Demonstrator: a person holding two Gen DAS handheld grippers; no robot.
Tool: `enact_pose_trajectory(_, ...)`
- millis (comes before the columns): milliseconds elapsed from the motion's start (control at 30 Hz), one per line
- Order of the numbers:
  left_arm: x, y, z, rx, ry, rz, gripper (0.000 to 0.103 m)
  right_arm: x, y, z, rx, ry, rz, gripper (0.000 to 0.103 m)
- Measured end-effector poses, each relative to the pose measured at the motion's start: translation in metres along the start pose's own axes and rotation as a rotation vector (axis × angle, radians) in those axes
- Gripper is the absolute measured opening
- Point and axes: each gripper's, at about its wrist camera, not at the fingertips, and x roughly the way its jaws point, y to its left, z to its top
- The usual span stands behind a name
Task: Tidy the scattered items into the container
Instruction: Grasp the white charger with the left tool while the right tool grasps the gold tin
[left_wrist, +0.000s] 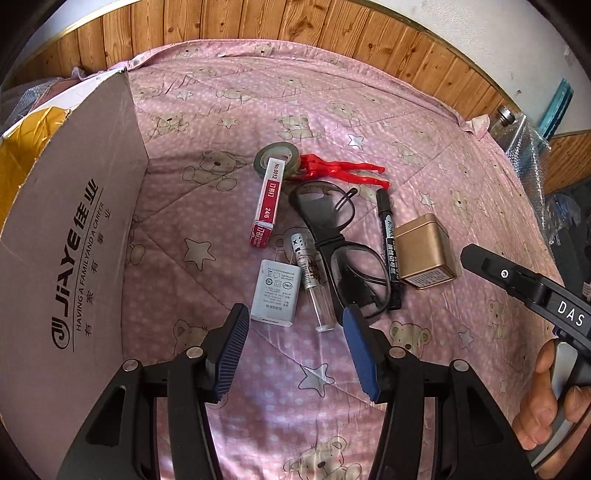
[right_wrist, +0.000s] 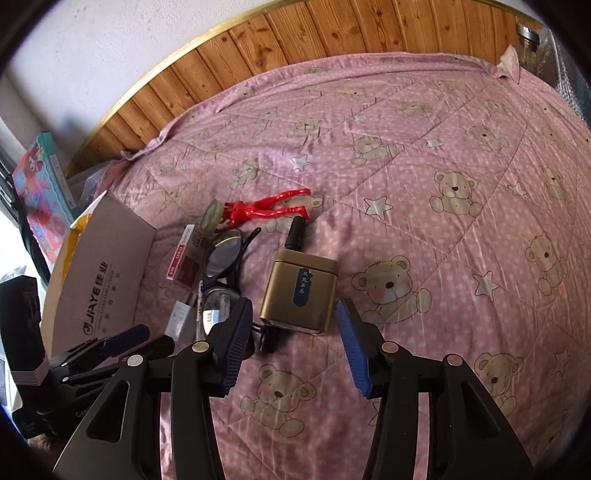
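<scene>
Scattered items lie on the pink bear quilt: a tape roll (left_wrist: 275, 158), a red-and-white staples box (left_wrist: 266, 201), a red figure (left_wrist: 340, 170), black glasses (left_wrist: 341, 251), a black marker (left_wrist: 389, 249), a gold tin (left_wrist: 426, 251), a clear tube (left_wrist: 314, 280) and a grey battery (left_wrist: 275, 293). The cardboard box (left_wrist: 70, 258) stands at the left with its flap up. My left gripper (left_wrist: 295, 349) is open just short of the battery and tube. My right gripper (right_wrist: 291, 343) is open, close before the gold tin (right_wrist: 301, 290), which lies beside the glasses (right_wrist: 221, 266).
The wood-panelled wall (left_wrist: 258, 26) runs behind the bed. A bubble-wrapped jar (left_wrist: 517, 129) stands off the bed's far right corner. A colourful box (right_wrist: 40, 192) lies off the bed's left. A hand (left_wrist: 546, 398) holds the right gripper's handle.
</scene>
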Motion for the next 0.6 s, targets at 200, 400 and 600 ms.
enact_pose_trajectory(200,0.025,0.007,0.002,-0.012,0.037,0.014,0.055,0.023,-0.004,0.009,-0.002,0.023,-0.004,0.059)
enact_pose_trajectory(400,0.039,0.019,0.002,-0.034,0.014,0.022,0.055,0.042,-0.001,0.014,-0.020,0.053,0.005,0.060)
enact_pose_trajectory(600,0.044,0.014,0.010,0.006,0.012,0.025,0.032,0.046,-0.002,0.014,-0.014,0.047,-0.001,0.056)
